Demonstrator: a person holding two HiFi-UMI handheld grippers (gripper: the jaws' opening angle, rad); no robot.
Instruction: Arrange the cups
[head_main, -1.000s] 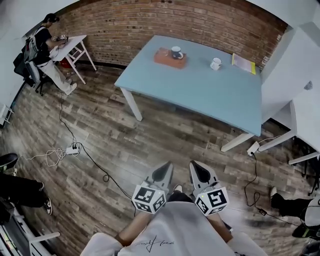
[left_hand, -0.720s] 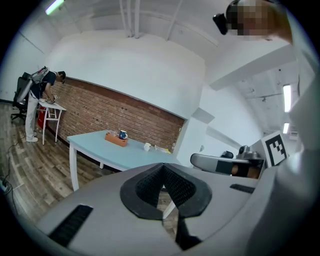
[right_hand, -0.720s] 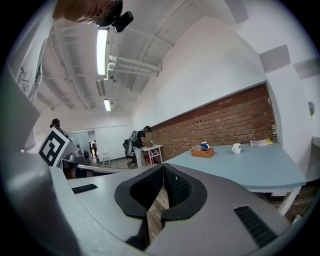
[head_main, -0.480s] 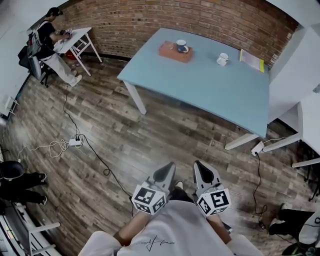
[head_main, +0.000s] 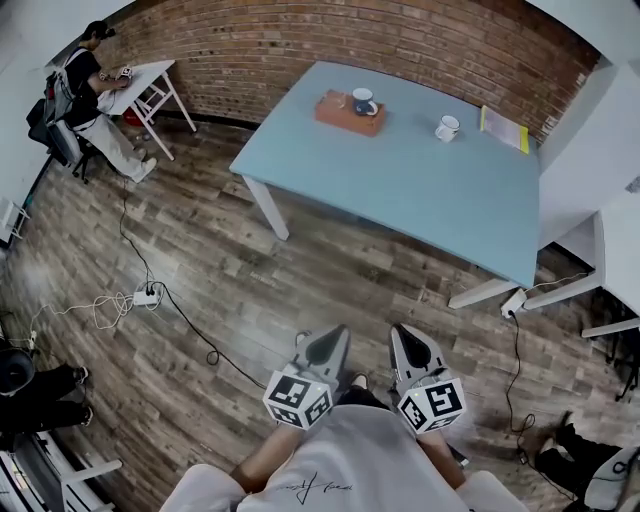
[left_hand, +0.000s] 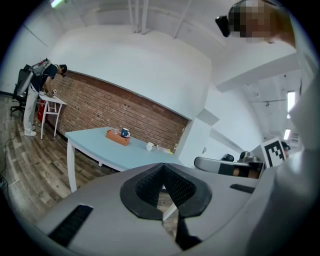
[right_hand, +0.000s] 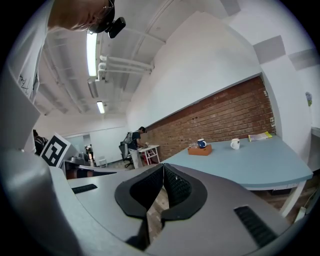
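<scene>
A dark blue cup stands on an orange tray at the far side of a light blue table. A white cup stands on the table to the tray's right. The same blue cup and white cup show small in the left gripper view, and as blue cup and white cup in the right gripper view. My left gripper and right gripper are both shut and empty, held close to my body above the wooden floor, well short of the table.
A yellow booklet lies at the table's far right corner. A white table stands to the right. A cable and power strip lie on the floor at left. A person sits at a small white desk far left.
The view has shifted slightly; the table sits a little closer. Both grippers stay shut side by side at the same place before me.
</scene>
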